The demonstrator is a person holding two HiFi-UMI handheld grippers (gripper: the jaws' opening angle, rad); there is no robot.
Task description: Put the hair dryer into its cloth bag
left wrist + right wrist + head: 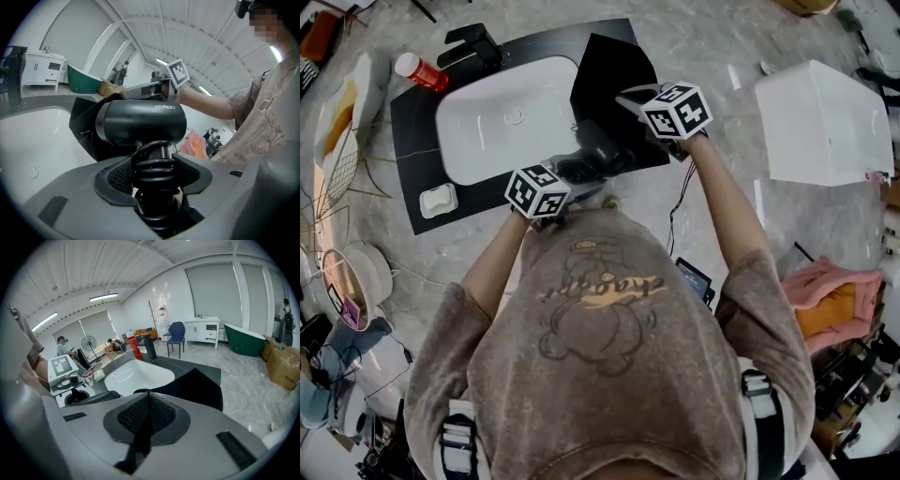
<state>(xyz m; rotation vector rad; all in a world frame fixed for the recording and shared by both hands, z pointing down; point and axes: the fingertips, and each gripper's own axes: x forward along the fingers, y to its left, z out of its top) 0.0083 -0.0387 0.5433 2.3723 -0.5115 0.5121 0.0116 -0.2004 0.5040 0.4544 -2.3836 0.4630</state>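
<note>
The left gripper has its jaws spread wide but loaded: the pads press on the black cord wound in coils round the lower part of the hair dryer, so the dryer is carried by that wrapped stem, its barrel lying crosswise above the jaws. It hangs just off the near right corner of the white basin, between the two grippers. The right gripper is pinched tight on a fold of the black cloth bag, which spreads over the basin's right rim and onto the dark counter beyond it. From these views I cannot tell whether the bag's mouth is open or where it faces. The weak point, I judge, is the grip through the coils: they are round and springy, so the dryer could twist or slide in the jaws as the barrel meets fabric, or a loop could slip free and snag the bag's edge. The bag is held at one spot only, so its mouth may sag shut or be pushed ahead of the barrel, and the loose cloth could be shoved across the rim into the basin instead of taking the dryer.
</note>
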